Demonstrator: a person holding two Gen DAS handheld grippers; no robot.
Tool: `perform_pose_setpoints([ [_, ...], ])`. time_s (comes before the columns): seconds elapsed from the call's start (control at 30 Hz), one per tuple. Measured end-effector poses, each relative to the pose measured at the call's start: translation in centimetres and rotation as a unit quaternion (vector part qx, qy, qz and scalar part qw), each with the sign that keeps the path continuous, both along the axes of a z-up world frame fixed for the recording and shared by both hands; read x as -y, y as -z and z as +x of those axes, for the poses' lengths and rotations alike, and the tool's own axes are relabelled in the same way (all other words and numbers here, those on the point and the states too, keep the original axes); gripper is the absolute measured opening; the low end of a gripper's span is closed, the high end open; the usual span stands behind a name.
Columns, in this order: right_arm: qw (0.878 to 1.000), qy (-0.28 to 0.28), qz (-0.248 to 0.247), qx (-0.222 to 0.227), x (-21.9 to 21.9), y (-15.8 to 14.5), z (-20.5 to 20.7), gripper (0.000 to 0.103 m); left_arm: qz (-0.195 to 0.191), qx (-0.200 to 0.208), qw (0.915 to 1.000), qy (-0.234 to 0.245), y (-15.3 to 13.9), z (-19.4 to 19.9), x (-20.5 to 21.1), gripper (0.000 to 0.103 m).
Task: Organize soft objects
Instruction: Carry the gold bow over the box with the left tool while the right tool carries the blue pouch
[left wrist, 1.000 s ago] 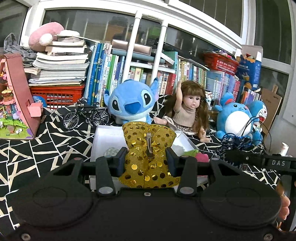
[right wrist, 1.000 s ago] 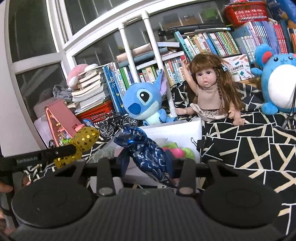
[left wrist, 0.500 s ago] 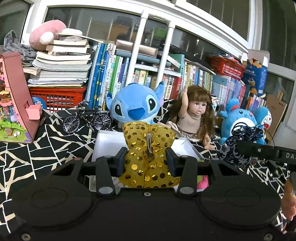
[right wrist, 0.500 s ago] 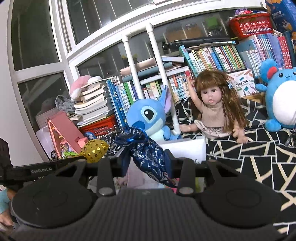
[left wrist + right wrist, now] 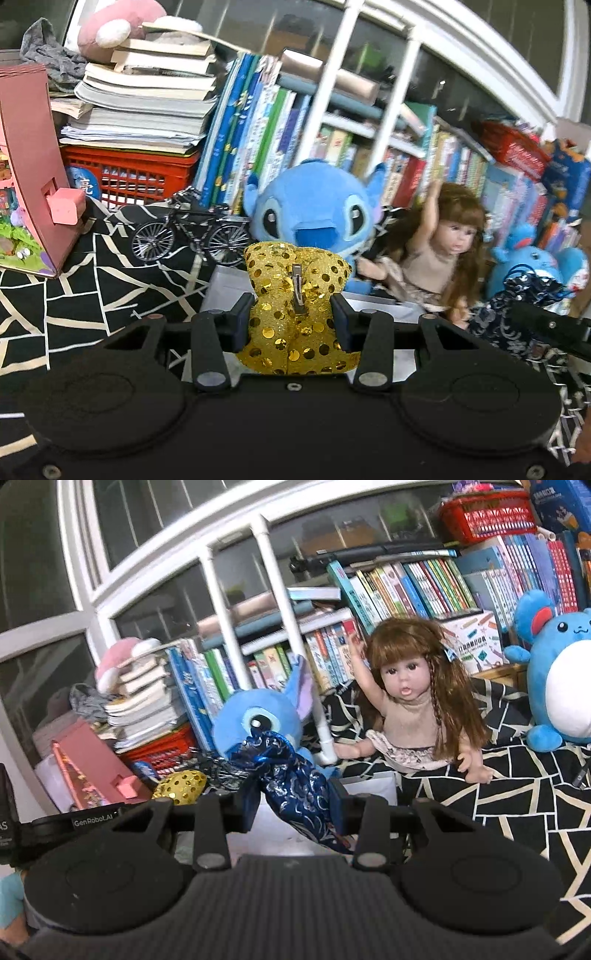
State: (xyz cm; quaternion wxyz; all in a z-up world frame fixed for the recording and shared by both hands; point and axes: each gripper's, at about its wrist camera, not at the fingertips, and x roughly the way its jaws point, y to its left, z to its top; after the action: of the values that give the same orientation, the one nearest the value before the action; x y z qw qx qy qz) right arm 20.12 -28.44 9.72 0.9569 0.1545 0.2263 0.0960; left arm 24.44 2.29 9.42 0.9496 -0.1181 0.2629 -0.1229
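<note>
Left claw (image 5: 293,321) was closed on the gold sequin bow (image 5: 295,314), pads pressed into both sides, metal clip facing the camera. Bow held in the air, above and in front of the white box (image 5: 225,291). Right claw (image 5: 293,805) was clamped on the dark blue brocade piece (image 5: 291,782), its gathered top standing above the pads and its tail hanging below them. That piece was also off the surface (image 5: 498,797), over the near edge of the same white box (image 5: 369,788).

From the right wrist view the gold bow appeared to the left at about the same height; from the left wrist view the blue piece hung to the right.

Beyond the box: toy bicycle (image 5: 188,236), blue plush (image 5: 314,214) and doll (image 5: 410,701) sat on the black patterned cloth, with books (image 5: 406,587) and window behind.

Progress, judged: both soft items gripped but neither set down. Box contents not visible now. Placement of both remained to do; share already sorted could not be told.
</note>
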Motion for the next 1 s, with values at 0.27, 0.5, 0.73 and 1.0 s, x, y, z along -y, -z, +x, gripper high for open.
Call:
perform_pose_setpoints([
  [0.27,0.999,0.019,-0.016,-0.048,-0.9,2.7,4.6,0.044,0.021,-0.029,0.9987,-0.035,3.0,3.9,1.6,0.042],
  [0.5,0.996,0.029,-0.048,-0.066,-2.1,4.3,7.2,0.044,0.049,-0.037,0.9973,-0.04,4.5,5.1,2.9,0.042],
  [0.73,0.995,0.028,-0.046,-0.088,-2.6,5.7,8.4,0.044,0.056,-0.048,0.9966,-0.037,5.4,5.7,3.3,0.042],
  [1.0,0.992,0.037,-0.044,-0.11,-2.0,7.3,8.7,0.044,0.06,-0.057,0.996,-0.033,6.1,6.1,3.5,0.043],
])
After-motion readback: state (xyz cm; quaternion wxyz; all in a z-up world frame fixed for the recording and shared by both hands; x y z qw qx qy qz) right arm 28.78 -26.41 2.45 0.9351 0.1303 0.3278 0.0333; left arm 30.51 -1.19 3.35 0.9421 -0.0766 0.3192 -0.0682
